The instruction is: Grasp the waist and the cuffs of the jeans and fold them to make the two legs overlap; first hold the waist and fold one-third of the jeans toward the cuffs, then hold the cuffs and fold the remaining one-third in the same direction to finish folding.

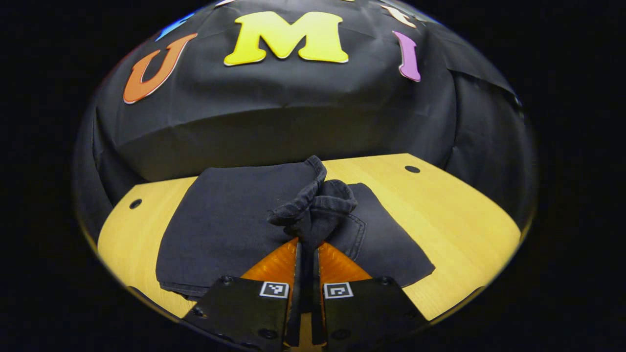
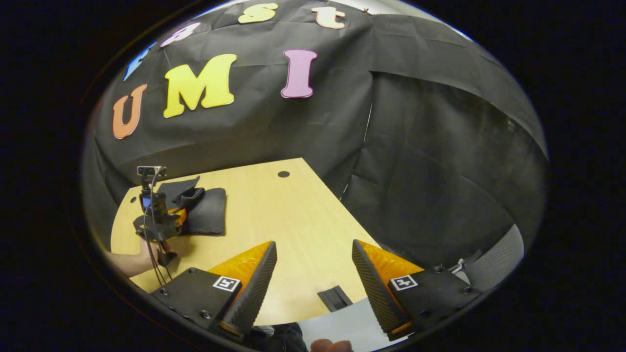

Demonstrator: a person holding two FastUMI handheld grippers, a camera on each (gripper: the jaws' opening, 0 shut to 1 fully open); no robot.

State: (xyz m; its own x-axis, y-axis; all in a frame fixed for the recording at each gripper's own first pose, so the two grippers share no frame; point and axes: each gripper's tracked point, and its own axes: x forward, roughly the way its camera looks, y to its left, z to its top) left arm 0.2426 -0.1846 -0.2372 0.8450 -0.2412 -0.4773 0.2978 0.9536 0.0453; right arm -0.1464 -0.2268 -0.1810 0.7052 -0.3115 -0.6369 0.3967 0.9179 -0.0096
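wooden bench (image 1: 455,205) under black booth walls. dark jeans (image 1: 220,225) lie folded on the bench, near its back edge. left tool (image 1: 306,244) pinches a bunched bit of jeans fabric, lifted off the pile. right tool (image 2: 313,264) spread wide, nothing between, over the bench front edge, well apart from the jeans (image 2: 205,208).

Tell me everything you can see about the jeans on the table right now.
The jeans are dark, nearly black denim, folded into a flat bundle on the wooden table. One stitched, hemmed end is bunched up and lifted off the pile, pinched between the shut left tongs. The right tongs stand open, well away from them.
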